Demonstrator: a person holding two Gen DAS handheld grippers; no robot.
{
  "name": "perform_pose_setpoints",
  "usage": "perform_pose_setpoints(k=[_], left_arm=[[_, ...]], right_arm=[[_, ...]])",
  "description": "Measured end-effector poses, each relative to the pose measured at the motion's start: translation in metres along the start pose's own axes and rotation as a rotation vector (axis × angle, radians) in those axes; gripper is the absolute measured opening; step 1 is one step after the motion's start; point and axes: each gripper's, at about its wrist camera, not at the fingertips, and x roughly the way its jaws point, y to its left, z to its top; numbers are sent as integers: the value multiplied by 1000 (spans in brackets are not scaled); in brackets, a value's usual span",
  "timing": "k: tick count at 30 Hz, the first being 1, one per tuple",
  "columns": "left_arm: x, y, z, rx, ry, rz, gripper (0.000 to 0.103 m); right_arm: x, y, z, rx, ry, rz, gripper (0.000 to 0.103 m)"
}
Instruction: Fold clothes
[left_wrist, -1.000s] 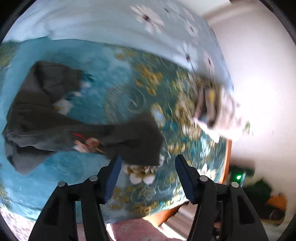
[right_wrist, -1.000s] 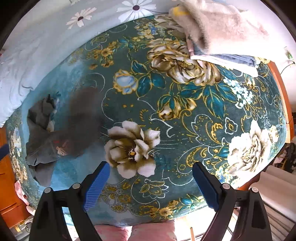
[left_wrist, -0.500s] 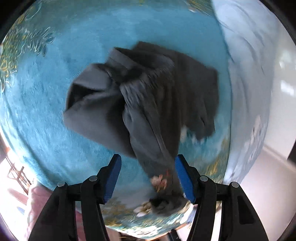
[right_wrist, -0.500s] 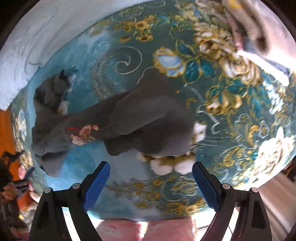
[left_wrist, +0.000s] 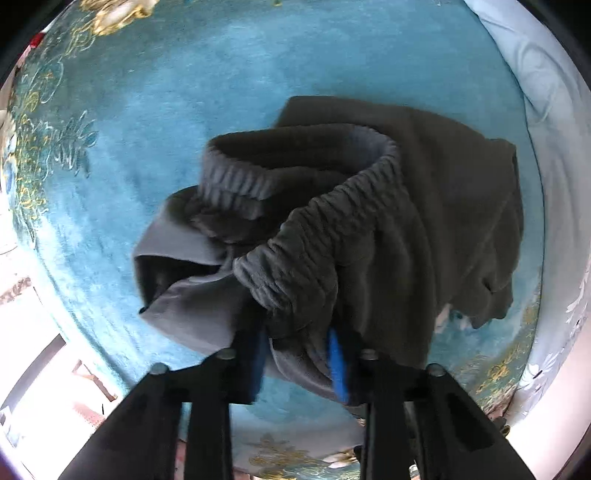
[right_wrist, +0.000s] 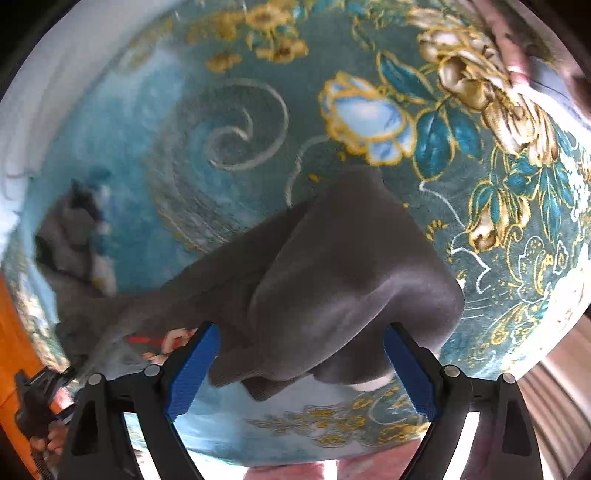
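The left gripper (left_wrist: 299, 350) pinched the crumpled trousers' (left_wrist: 369, 229) waistband; the right gripper (right_wrist: 299, 373), fingers wide, needed a leg hold.

Your left gripper (left_wrist: 297, 356) has two black, angular fingers, each lined on its inner face with a bright blue pad (left_wrist: 337, 363). A round grey screw head sits on each finger near the pad, and a second one sits further out on each black arm. Your right gripper (right_wrist: 299, 373) is built the same way: black angular arms, and ribbed blue pads (right_wrist: 192, 371) that run along the inner faces of the fingers. Four grey screw heads lie across its frame, two on each side. The black parts look matte and flat-sided.
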Motion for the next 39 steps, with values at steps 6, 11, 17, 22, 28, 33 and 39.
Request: perform_pose_setpoints(k=[6,11,17,22,28,33,39], left_arm=[[-8,15,-23,30,-17,-6,22],[-14,29,-41,-9,2,-44,22],[-52,26,-64,30,-61,-127,19],[-106,22,-79,87,-144,-242,17],[-191,-2,-56,183,-298,-347,17],[-184,-29,-32,170,-316,-354,17],[-193,-65,24,69,-259,-411,19]], right_arm=[[26,-18,-8,26,52,-91,72],[15,-44,-18,97,49,10,29],[-34,-62,-32,75,-109,95,10],[-94,-84,-28,97,-255,201,9],[-194,-90,-16,5,-528,239,8],[-245,-60,21,-114,-646,132,8],[-252,-19,79,-99,-646,68,12]])
